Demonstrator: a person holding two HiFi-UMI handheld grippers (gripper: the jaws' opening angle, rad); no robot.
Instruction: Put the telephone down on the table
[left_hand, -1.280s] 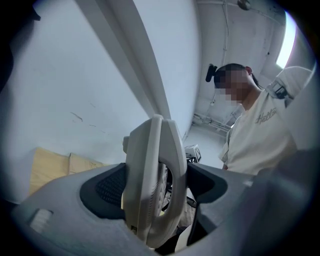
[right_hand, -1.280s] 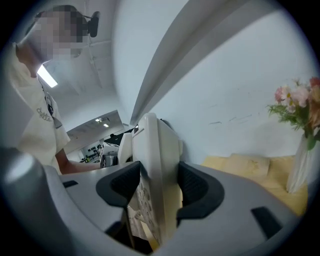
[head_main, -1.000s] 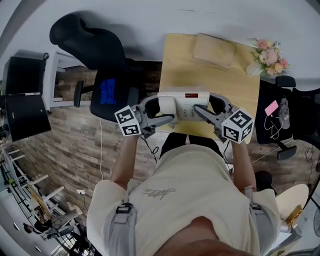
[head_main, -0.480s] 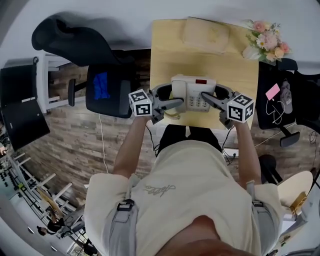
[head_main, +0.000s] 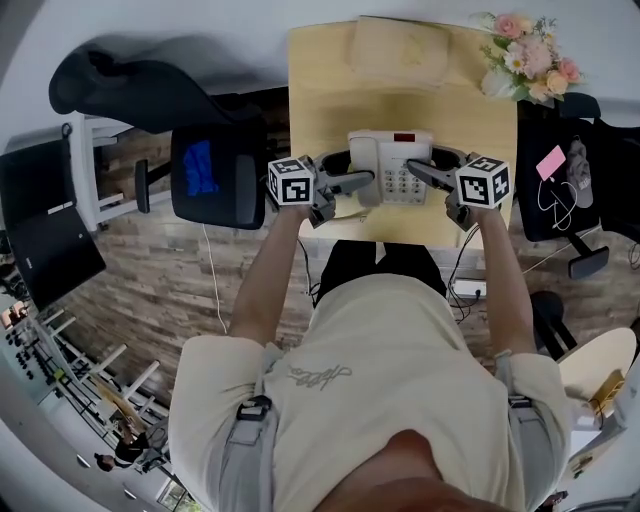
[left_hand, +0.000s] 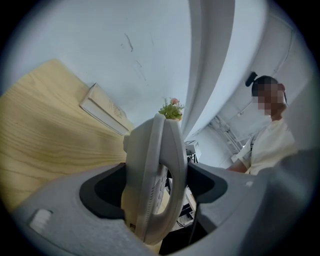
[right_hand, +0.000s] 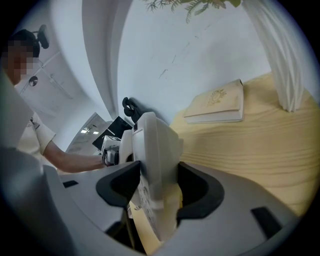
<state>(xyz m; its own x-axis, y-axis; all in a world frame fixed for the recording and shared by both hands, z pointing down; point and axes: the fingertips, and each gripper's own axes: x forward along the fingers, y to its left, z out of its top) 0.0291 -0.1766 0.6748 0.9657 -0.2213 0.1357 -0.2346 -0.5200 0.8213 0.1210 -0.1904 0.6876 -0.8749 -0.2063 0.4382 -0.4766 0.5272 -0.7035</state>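
1. Your left gripper (head_main: 352, 172) clamps the left side of the white push-button desk telephone (head_main: 390, 150); its jaws are closed narrowly on the handset side.
2. Your right gripper (head_main: 425, 165) grips the telephone's right side, with the casing wedged between its jaws.
3. You hold the telephone level between both grippers, over the near half of the light wooden table (head_main: 320, 100), keypad facing up. No view shows whether its base touches the table.
4. A cream closed book (head_main: 398, 48) lies flat at the table's far edge, well apart from the telephone.
5. A bunch of pink and white flowers (head_main: 525, 55) sits at the table's far right corner.
6. A black office chair (head_main: 215, 170) stands just beside the table's left side.
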